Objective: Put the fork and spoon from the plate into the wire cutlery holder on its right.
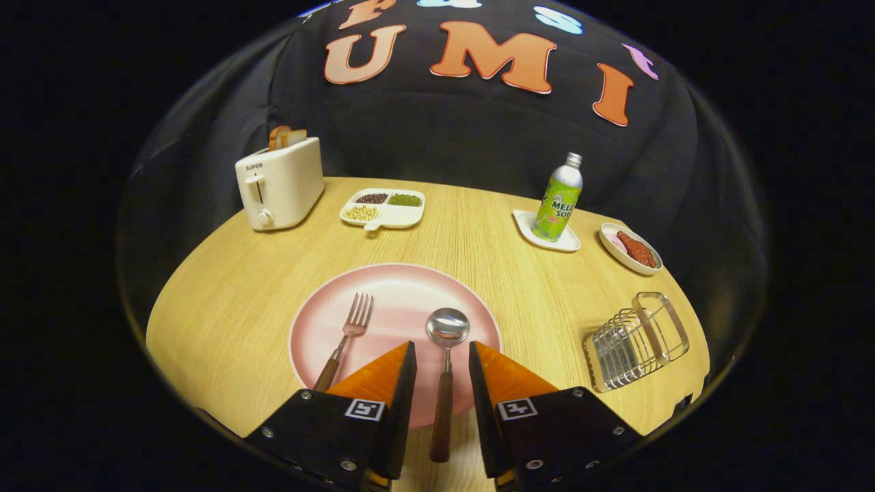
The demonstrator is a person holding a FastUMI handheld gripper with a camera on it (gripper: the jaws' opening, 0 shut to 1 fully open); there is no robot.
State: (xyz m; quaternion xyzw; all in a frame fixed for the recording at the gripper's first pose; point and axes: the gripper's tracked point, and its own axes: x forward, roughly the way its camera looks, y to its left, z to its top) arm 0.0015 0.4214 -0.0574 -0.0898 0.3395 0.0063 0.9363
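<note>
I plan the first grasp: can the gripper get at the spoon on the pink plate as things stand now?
Probably yes. The gripper is open, and the spoon lies on the pink plate with its wooden handle between the fingers. Nothing covers it; the fork lies apart, beside it.

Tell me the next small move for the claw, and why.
Probably lower and close on the spoon. The claw is open, its fingers flanking the spoon's wooden handle on the pink plate without pressing it. The fork lies beside it; the wire cutlery holder stands right of the plate.
</note>
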